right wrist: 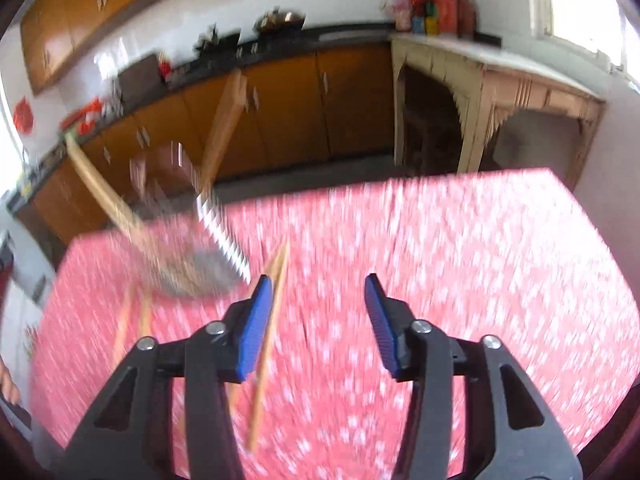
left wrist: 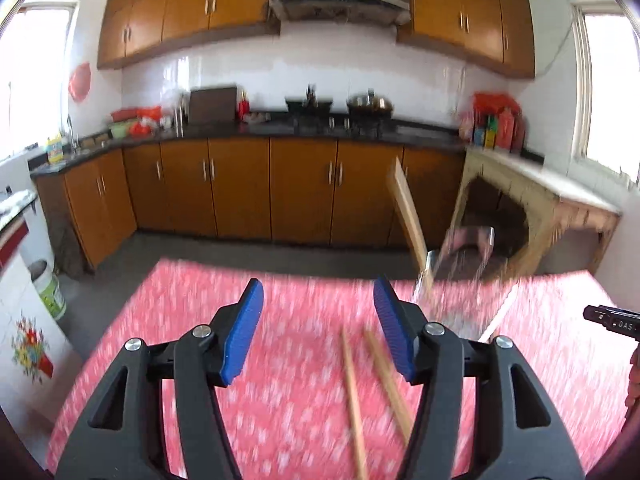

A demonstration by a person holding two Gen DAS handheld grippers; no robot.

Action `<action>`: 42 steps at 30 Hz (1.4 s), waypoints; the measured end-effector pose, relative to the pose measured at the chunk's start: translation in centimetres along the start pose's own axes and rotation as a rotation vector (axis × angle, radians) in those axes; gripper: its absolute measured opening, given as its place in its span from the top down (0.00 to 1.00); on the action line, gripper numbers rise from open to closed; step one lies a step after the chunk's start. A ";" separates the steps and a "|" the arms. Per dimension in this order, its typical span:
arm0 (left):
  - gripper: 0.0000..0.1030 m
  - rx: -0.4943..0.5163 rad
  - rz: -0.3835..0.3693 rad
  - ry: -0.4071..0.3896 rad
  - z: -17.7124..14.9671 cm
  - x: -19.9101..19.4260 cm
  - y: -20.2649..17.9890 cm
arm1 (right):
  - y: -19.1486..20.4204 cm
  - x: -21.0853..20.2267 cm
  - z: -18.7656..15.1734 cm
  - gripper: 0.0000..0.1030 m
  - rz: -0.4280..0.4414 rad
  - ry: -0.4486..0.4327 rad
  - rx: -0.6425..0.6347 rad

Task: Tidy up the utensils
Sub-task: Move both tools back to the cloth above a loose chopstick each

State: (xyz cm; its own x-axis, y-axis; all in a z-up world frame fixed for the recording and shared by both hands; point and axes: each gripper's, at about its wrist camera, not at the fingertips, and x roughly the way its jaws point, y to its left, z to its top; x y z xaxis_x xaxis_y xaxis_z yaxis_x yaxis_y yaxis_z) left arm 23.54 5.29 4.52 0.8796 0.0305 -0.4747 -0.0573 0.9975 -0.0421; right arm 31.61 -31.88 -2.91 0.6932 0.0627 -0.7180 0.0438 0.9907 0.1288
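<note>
Red cloth with small white flowers covers the table point(left wrist: 192, 320), and on it lie the utensils that must be put in order. Two chopsticks point(left wrist: 354, 396) lie close together on the cloth in the left wrist view, just below the left gripper point(left wrist: 318, 328), and the right wrist view shows another chopstick point(right wrist: 270, 340) beside the left finger of the right gripper point(right wrist: 318, 322). A wire holder point(left wrist: 460, 280), very blurred, stands near the far edge of the table with wooden handles point(right wrist: 222, 128) sticking up from it. The step in hand seems to be the reach for a loose chopstick, nothing being grasped yet. Both grippers have their blue pads wide apart and they hold nothing. The next move probably calls for lowering one gripper so that a chopstick comes between the pads, then closing on its thin shaft without rolling it away.
</note>
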 end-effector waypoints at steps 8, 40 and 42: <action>0.44 0.013 -0.048 0.223 -9.9 3.2 -0.1 | 4.0 4.4 -8.4 0.69 0.094 0.138 -0.089; 0.92 0.081 0.042 0.389 -10.3 12.8 0.7 | -5.4 10.4 -3.4 0.92 -0.136 0.075 0.038; 0.91 0.050 0.020 0.387 -10.5 12.3 1.5 | -5.8 10.2 -3.5 0.90 -0.110 0.075 0.046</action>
State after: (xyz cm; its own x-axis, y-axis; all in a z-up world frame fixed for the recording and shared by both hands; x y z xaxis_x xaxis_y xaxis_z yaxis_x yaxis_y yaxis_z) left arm 29.31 6.45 -10.57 0.6347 0.0335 -0.7721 -0.0413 0.9991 0.0094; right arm 35.89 -36.54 -13.35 0.6265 -0.0355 -0.7786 0.1506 0.9856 0.0763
